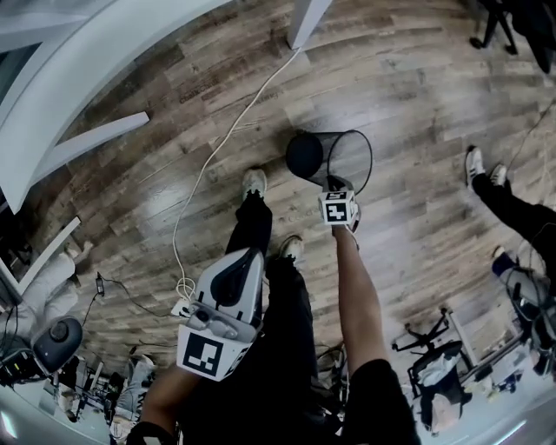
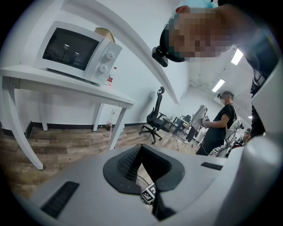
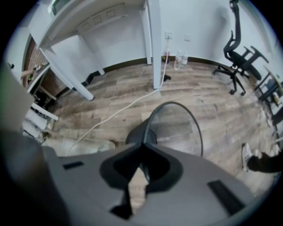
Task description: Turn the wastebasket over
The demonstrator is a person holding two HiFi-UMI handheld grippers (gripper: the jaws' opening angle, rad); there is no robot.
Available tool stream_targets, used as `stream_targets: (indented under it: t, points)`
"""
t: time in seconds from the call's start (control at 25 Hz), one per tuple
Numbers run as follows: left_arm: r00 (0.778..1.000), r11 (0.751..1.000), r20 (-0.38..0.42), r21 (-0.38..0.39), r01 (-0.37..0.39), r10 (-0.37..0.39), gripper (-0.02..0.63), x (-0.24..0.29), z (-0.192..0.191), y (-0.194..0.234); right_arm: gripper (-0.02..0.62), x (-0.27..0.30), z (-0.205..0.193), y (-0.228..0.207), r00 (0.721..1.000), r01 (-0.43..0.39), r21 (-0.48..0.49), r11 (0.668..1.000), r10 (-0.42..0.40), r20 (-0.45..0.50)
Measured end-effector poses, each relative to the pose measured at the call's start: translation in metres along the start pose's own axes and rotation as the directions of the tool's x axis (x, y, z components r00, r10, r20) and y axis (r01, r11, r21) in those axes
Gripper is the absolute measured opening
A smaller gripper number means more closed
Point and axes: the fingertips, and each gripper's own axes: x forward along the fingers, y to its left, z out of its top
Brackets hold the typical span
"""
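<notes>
The black wire-mesh wastebasket [image 1: 323,156] is tipped on the wooden floor, its dark base [image 1: 304,155] to the left and its round rim to the right. My right gripper [image 1: 335,185] points steeply down and is shut on the near part of that rim. In the right gripper view the rim of the wastebasket [image 3: 152,118] runs straight into the right gripper [image 3: 142,152]. My left gripper [image 1: 247,255] is held near my body, well away from the basket. In its own view the left gripper [image 2: 140,148] has its tips together, with nothing between them.
A white cable [image 1: 208,165] runs across the floor to a power strip [image 1: 182,304]. White table legs [image 1: 304,22] stand beyond the basket. My shoes [image 1: 254,182] are just left of it. Another person's legs [image 1: 512,204] are at the right. A microwave [image 2: 77,53] sits on a white table.
</notes>
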Motion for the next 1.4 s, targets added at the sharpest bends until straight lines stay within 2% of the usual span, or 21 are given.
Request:
stream_targets:
  t: [0.28,0.48,0.8,1.04,1.4]
  points:
    - [0.997,0.997,0.038,0.002,-0.071,0.071,0.034,-0.001,0.0,0.022,0.049,0.011,0.009,0.033,0.999,-0.04,0.029,0.999,0.04,0.009]
    - [0.99,0.992,0.077,0.004,-0.123,0.122,0.034,-0.008,0.003,0.038,0.049,0.02,0.011,0.057,0.999,-0.035,0.033,0.999,0.036,-0.01]
    - [0.975,0.981,0.108,-0.001,-0.194,0.193,0.034,-0.02,-0.014,0.065,0.049,0.039,0.017,0.087,0.999,-0.043,0.091,0.995,0.044,-0.007]
    - [0.971,0.976,0.093,-0.01,-0.218,0.218,0.034,-0.025,-0.036,0.081,0.051,0.053,0.02,0.11,0.999,-0.051,0.1,0.994,0.051,0.001]
    - [0.964,0.971,0.121,0.003,-0.239,0.237,0.034,-0.033,-0.058,0.098,0.055,0.069,0.009,0.141,0.998,-0.06,0.081,0.995,0.06,0.005]
